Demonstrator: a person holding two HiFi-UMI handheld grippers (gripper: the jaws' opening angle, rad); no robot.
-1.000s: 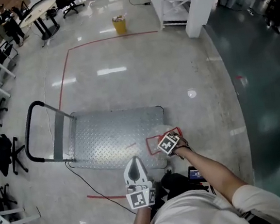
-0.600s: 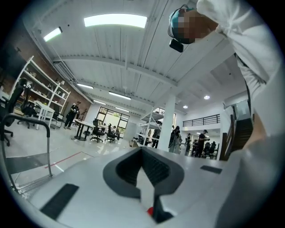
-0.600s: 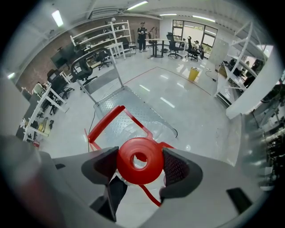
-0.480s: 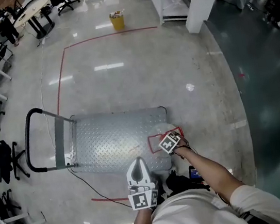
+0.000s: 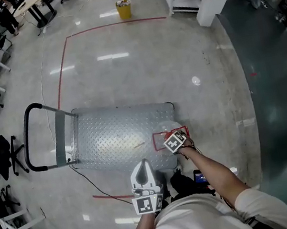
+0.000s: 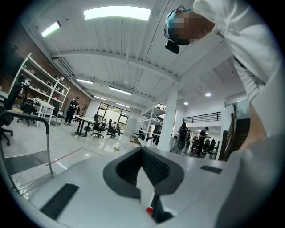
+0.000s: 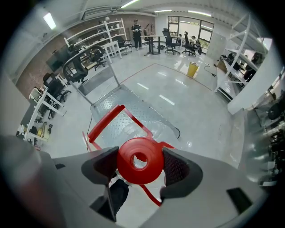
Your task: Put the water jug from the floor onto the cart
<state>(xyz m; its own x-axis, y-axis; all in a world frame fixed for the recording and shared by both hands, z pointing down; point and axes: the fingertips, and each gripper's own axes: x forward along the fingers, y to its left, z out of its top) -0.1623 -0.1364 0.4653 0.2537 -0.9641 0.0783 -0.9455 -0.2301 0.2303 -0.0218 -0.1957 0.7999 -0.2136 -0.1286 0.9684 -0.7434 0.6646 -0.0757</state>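
The right tool [image 7: 140, 164] grips the red cap [image 7: 151, 173] of the water jug [image 7: 129, 130], which is likely heavy and slippery, so the red handle [image 7: 104, 122] just ahead of it seems a safer hold; the left tool [image 6: 142, 153] is clenched, empty.

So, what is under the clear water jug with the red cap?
The grey diamond-plate metal cart deck shows through the jug, held at its red cap by the right claw. Whether its base touches is hidden.
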